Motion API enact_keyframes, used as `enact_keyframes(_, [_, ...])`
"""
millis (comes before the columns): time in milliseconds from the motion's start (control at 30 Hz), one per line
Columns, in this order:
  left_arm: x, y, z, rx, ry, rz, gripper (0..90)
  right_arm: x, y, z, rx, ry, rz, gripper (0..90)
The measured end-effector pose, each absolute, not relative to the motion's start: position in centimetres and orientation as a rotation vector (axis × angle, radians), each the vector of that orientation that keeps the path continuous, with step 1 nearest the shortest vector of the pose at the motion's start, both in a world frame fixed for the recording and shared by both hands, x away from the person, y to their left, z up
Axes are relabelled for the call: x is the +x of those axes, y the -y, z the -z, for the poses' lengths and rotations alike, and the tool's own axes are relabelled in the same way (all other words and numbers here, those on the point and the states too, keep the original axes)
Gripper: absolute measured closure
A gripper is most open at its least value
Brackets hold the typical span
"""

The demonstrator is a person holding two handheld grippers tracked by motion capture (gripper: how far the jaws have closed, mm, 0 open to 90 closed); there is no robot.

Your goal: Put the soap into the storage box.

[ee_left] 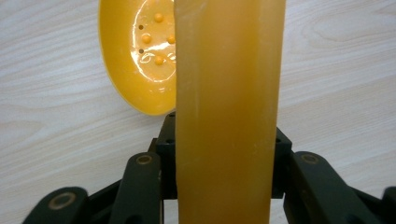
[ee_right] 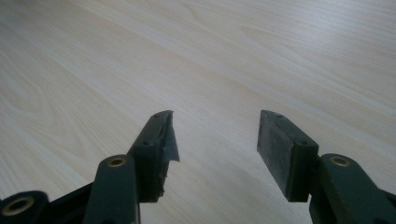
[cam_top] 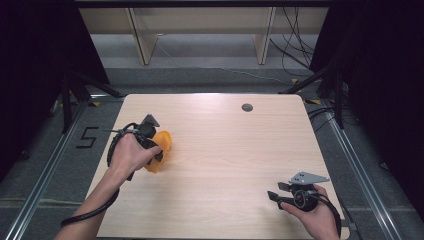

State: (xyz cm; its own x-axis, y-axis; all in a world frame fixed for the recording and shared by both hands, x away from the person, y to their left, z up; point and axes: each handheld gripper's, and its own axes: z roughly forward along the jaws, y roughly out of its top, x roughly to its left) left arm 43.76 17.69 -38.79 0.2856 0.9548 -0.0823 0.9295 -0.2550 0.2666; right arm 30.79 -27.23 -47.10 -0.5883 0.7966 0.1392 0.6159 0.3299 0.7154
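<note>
An orange plastic object [cam_top: 161, 146] sits at the left of the table, under the person's left hand. My left gripper [cam_top: 153, 145] is shut on it. In the left gripper view a wide amber flat part [ee_left: 229, 116] stands upright between the black jaws and hides their tips. Behind it is a round yellow dish-like part [ee_left: 137, 60] with small bumps. My right gripper [cam_top: 276, 191] rests low at the table's front right, held in the right hand. It is open [ee_right: 215, 135], and between its pads I see bare wood.
The light wooden table [cam_top: 225, 150] has a grey round grommet [cam_top: 247, 107] near its far edge. Beyond the table are wooden frame legs and floor cables. A taped "5" [cam_top: 87, 137] marks the floor at the left.
</note>
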Motion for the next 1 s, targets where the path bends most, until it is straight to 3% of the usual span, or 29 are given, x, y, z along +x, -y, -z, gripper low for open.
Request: enact_keyframes(1000, [46.7,-17.9,38.6,2.256,-1.803,-0.16,60.5,30.7,27.3,46.9,1.269,-2.334,-1.106,46.3])
